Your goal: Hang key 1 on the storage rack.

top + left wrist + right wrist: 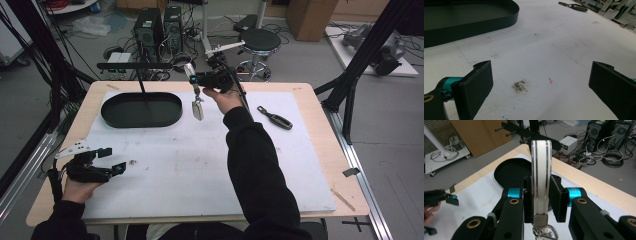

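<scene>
The left gripper [111,160], near left, rests spread; the right gripper [541,197] pinches a light, floppy keychain strap [541,170] mid-loop, best held there.

The right gripper [541,200] has its two black jaws clamped on a white strap [541,170] with thin dark stripes, standing upright between them, and there's a metal clasp [540,220] with a ring at the strap's bottom end. Behind it sits the black oval tray [509,173] on the white-covered table [484,195], and way off at the left edge you can see the left gripper [442,197] in a hand. Past the table's wooden edge the floor's a mess of cables and computer towers [610,131].
</scene>
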`<action>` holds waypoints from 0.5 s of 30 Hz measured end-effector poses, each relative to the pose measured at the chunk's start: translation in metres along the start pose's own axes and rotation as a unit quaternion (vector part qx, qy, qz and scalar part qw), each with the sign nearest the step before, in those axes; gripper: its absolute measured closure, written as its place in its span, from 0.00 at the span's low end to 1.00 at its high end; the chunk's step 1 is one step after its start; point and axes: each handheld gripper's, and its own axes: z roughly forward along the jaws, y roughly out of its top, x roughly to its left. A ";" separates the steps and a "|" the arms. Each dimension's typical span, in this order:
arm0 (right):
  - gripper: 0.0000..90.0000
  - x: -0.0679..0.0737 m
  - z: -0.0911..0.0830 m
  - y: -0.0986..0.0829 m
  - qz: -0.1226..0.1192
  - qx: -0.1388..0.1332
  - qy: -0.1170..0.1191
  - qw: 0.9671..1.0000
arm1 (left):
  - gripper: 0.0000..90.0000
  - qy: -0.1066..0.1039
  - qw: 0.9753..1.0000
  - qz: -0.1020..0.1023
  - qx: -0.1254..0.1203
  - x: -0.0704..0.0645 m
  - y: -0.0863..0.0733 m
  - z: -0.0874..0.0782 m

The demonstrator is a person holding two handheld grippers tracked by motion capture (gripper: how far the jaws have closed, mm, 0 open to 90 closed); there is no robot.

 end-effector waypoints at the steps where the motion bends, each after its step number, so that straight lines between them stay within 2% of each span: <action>1: 0.84 0.001 0.002 0.002 0.002 -0.001 0.001 1.000 | 0.07 0.000 1.000 0.000 0.000 0.000 0.000 0.000; 10: 0.84 0.008 0.020 0.024 0.000 -0.005 -0.016 1.000 | 0.07 -0.001 1.000 -0.001 -0.002 0.001 0.000 0.001; 15: 0.84 0.015 0.038 0.040 0.000 -0.011 -0.028 1.000 | 0.07 -0.001 1.000 -0.002 -0.001 0.002 0.000 0.001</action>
